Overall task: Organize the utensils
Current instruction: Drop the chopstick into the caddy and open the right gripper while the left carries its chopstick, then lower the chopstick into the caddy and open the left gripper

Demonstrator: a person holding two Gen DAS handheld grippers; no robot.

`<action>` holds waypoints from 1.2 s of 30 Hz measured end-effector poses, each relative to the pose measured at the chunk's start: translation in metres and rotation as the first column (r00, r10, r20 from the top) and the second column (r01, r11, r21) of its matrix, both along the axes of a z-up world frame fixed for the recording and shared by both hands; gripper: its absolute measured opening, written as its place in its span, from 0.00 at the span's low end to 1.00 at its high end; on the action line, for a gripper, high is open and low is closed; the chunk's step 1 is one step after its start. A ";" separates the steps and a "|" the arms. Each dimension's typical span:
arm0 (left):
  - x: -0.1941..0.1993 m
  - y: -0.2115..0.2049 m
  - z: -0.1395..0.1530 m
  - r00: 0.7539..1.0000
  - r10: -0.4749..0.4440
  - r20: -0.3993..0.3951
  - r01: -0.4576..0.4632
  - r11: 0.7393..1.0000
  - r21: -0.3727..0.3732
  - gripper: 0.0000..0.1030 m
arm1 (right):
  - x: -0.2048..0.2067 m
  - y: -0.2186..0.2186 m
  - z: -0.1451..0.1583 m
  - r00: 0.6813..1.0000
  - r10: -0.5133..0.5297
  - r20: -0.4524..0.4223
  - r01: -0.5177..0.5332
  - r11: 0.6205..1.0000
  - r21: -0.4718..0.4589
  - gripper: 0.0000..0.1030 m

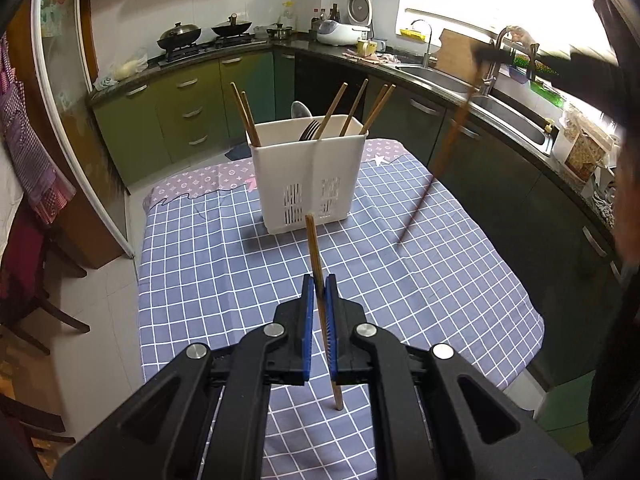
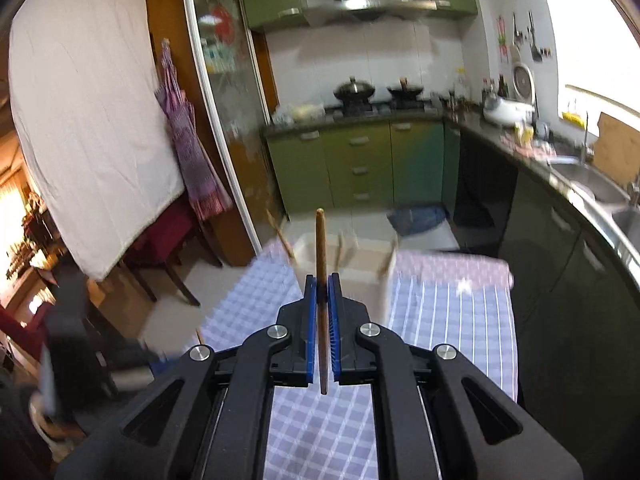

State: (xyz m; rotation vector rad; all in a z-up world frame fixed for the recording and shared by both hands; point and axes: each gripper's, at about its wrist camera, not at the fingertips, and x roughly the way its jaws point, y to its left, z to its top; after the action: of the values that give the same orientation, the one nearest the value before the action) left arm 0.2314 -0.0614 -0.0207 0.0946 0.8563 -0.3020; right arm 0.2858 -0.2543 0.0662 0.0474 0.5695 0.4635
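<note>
A white utensil holder stands on the checked tablecloth and holds several wooden chopsticks, a fork and a spoon. My left gripper is shut on a wooden chopstick, held upright-tilted in front of the holder. My right gripper is shut on another wooden chopstick, above the table and short of the holder, which is blurred. In the left wrist view the right gripper is high at the right, its chopstick hanging blurred toward the table.
Green kitchen cabinets and a counter with a sink wrap around the back and right. A stove with pans is at the back. A dark wooden chair stands left of the table.
</note>
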 end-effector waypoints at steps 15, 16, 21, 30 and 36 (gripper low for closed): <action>-0.001 0.003 -0.001 0.999 -0.031 0.012 0.031 0.999 0.007 0.06 | 0.127 0.018 0.035 0.982 -0.181 0.062 0.181 0.983 -0.001 0.07; -0.001 0.003 -0.001 0.999 -0.032 0.012 0.032 0.999 0.006 0.06 | 0.135 0.020 0.027 0.983 -0.180 0.042 0.181 0.984 -0.006 0.06; -0.002 0.002 0.000 0.999 -0.038 0.014 0.038 0.999 0.013 0.06 | 0.159 0.029 -0.023 0.985 -0.169 -0.037 0.167 0.985 -0.047 0.07; -0.004 -0.004 0.000 0.999 -0.044 0.014 0.044 0.999 0.016 0.06 | 0.130 0.022 -0.029 0.991 -0.135 -0.004 0.135 0.991 -0.007 0.26; -0.003 -0.009 0.004 0.998 -0.059 0.009 0.059 0.998 0.005 0.05 | 0.030 -0.003 -0.038 0.997 -0.053 0.057 0.048 0.995 0.084 0.38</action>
State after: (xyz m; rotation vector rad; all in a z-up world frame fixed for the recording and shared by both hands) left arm 0.2287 -0.0702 -0.0171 0.1259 0.8462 -0.3547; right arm 0.3160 -0.2577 0.0287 0.1264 0.4897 0.4375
